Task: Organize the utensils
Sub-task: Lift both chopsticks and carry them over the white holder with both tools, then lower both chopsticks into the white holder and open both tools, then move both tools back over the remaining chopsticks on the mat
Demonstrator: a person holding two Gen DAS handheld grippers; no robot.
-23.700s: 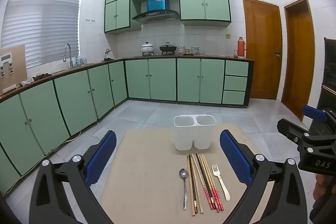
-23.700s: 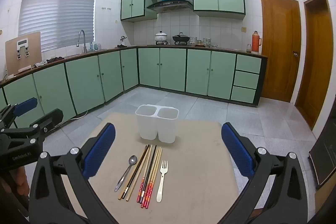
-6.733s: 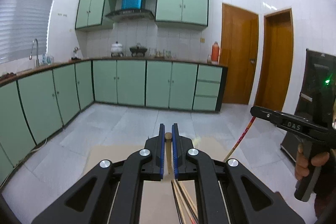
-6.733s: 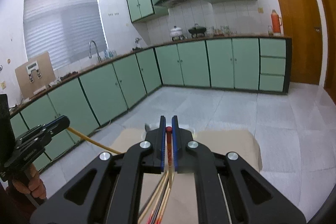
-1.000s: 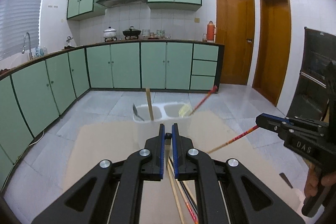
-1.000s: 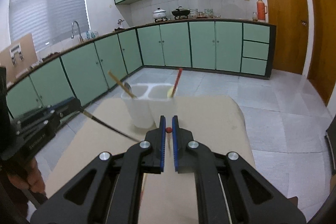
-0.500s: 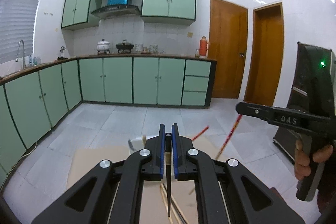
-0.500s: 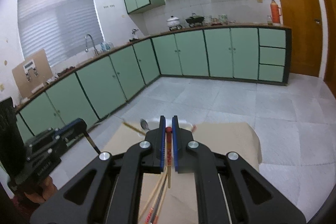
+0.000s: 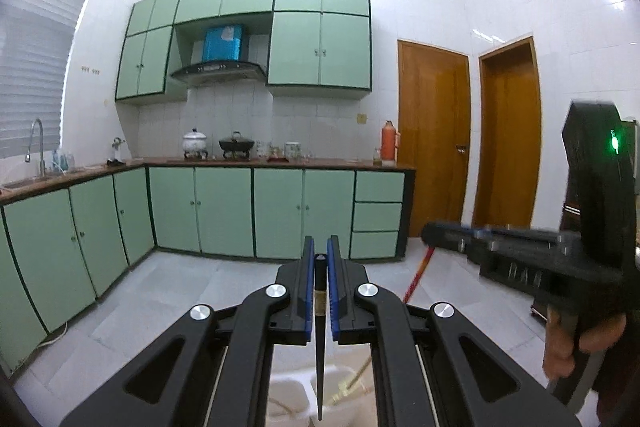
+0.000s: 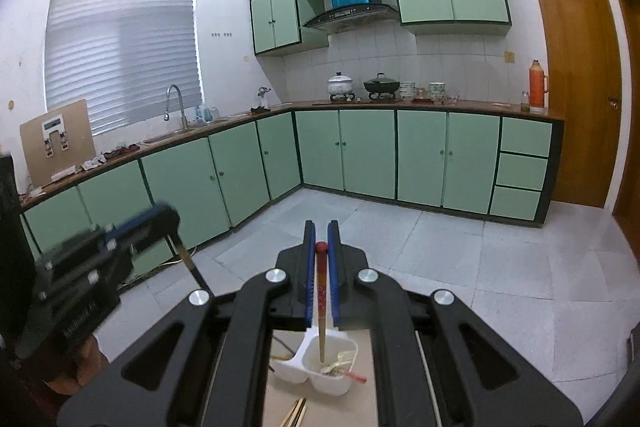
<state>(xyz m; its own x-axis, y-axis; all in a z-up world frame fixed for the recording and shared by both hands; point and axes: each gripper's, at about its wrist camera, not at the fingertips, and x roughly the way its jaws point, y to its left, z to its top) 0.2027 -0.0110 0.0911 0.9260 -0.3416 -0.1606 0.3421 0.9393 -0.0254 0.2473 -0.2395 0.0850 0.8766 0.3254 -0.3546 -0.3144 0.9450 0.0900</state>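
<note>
A black chopstick (image 9: pixel 319 347) is clamped in the closed left gripper (image 9: pixel 319 259); a red chopstick (image 10: pixel 321 303) is clamped in the closed right gripper (image 10: pixel 321 247), above the white holder (image 10: pixel 316 367).

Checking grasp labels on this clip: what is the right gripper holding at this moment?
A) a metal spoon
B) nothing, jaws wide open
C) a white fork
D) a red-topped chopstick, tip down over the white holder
D: the right gripper is closed on a red-topped chopstick whose tip hangs over the white holder.
</note>
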